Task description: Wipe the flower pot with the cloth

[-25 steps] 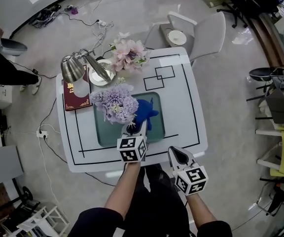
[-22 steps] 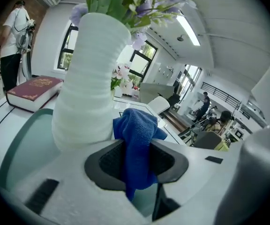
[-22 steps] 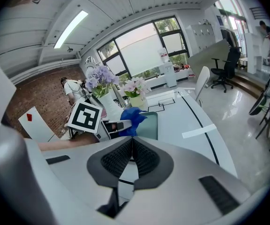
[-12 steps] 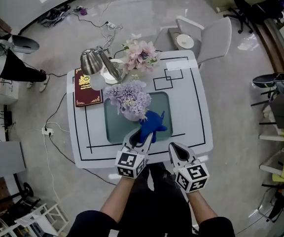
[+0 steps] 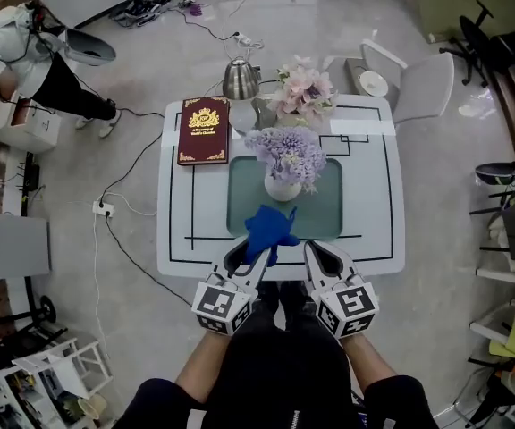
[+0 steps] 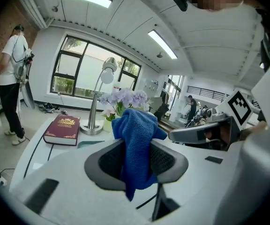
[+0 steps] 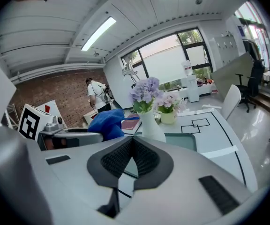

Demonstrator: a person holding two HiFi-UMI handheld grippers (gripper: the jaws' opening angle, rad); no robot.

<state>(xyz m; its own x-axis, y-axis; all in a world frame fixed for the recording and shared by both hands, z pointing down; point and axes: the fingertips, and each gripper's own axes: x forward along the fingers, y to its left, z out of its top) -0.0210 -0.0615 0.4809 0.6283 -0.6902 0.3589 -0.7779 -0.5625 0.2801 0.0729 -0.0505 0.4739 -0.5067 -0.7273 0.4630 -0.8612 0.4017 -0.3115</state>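
Note:
A white flower pot (image 5: 282, 187) with purple flowers (image 5: 290, 153) stands on the green mat (image 5: 327, 206) at the middle of the white table (image 5: 375, 195). My left gripper (image 5: 254, 252) is shut on a blue cloth (image 5: 269, 229), which it holds above the table's near edge, just short of the pot and apart from it. In the left gripper view the cloth (image 6: 136, 144) hangs between the jaws and hides the pot; only the flowers (image 6: 123, 97) show. My right gripper (image 5: 317, 254) is beside it, shut and empty (image 7: 131, 146), with the pot (image 7: 151, 125) ahead.
A red book (image 5: 203, 130), a metal desk lamp (image 5: 240, 79) and a pot of pink flowers (image 5: 304, 91) sit at the table's far side. A chair (image 5: 416, 88) with a plate (image 5: 373, 83) stands at the far right corner. A person (image 5: 34, 56) stands far left; cables lie on the floor.
My left gripper has drawn back from the pot toward the near table edge with the cloth in it. The right gripper stays shut. The head view has shifted.

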